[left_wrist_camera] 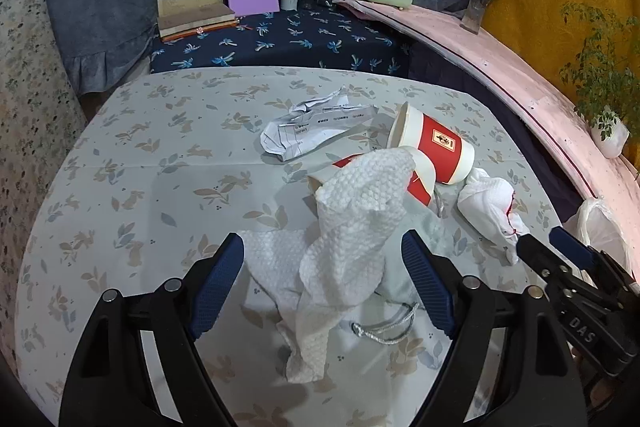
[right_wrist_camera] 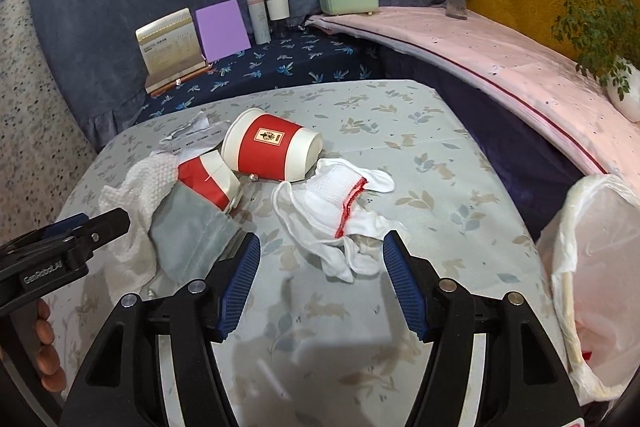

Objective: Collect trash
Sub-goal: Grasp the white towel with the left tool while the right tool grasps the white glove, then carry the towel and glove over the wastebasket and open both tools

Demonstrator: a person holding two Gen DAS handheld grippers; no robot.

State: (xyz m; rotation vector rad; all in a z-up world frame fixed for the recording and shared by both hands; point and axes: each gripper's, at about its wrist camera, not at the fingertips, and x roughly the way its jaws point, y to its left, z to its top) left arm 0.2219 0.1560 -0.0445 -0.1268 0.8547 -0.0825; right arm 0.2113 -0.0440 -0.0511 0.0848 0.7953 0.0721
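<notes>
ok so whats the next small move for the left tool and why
Probably ease the left tool down and close on the white paper towel. Its pads are open and the crumpled towel already stands between them, untouched. The right tool is likewise open over the white glove, with the lined bin beside the table.

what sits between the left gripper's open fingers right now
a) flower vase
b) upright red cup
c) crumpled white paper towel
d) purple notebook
c: the left gripper stands open around the crumpled white paper towel; both red cups lie tipped over farther back.
</notes>
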